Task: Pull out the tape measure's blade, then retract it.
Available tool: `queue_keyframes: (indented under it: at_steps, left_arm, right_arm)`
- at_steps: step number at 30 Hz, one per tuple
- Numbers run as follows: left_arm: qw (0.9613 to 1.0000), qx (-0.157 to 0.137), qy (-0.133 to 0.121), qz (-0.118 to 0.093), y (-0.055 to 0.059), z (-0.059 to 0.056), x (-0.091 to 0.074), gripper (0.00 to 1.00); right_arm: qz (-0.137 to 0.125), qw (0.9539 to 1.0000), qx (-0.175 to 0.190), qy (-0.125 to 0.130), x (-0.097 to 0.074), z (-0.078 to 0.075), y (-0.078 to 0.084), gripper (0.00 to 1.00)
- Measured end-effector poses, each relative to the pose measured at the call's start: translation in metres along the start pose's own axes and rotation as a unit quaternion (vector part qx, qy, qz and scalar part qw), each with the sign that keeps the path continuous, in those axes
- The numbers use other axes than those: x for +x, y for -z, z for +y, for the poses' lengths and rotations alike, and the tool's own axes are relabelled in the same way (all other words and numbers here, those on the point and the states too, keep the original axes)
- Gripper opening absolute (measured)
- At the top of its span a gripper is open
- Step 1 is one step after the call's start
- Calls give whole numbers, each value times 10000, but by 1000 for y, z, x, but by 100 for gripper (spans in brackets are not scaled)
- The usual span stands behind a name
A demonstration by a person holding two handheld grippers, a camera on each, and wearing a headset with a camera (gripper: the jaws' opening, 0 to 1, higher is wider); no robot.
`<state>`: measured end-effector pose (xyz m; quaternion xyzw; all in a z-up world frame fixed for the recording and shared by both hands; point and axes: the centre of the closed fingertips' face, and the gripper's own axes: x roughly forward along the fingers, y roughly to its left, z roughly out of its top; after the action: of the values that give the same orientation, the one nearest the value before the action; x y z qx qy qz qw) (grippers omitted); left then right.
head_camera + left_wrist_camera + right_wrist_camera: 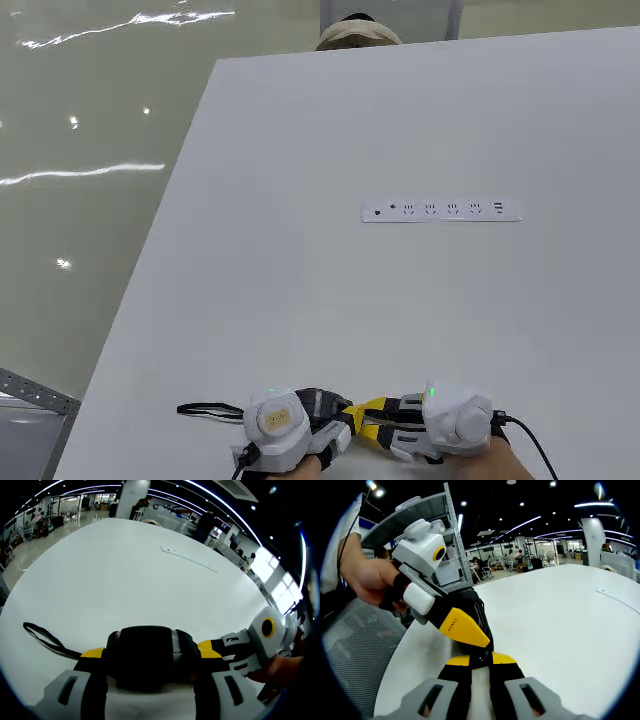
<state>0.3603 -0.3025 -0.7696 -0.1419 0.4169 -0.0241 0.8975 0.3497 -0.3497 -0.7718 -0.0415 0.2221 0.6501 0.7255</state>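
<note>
Tape measure (147,650): black case with yellow panels, lying at the near edge of the white table (330,150), between the two grippers.

Left gripper (150,680): jaws clamped across the case, one on each flat side.

Right gripper (480,662): jaws drawn together at the mouth of the case. They appear to pinch the blade tip, but the hook itself is hidden between the pads, so the hold is unconfirmed.

Blade: none visible outside the case, so I judge the pull not yet begun.

Handling (judgement):
- The case is rigid and fairly dense, and its smooth plastic sides could slip under a sideways pull, so a broad grip across the flats suits it.
- The blade is thin spring steel; it kinks if bent and snaps back hard if released.
- Take the blade only by the end hook and draw it straight out.

Wrist strap (45,637): trails loose on the table to the left of the case.

Room: the table's left edge is close on the left gripper's side and the near edge is close under both. The bare surface runs wide to the right and ahead. The power strip (442,209) lies well apart, up the table.
</note>
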Motion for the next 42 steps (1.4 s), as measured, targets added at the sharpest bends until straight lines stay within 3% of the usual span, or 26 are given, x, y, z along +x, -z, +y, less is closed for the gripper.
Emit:
queue_keyframes:
  at_steps: [42]
  left_arm:
    - [9993, 352, 143, 52, 0, 2, -4, 72]
  right_arm:
    - [57, 9993, 324, 163, -5, -6, 4, 22]
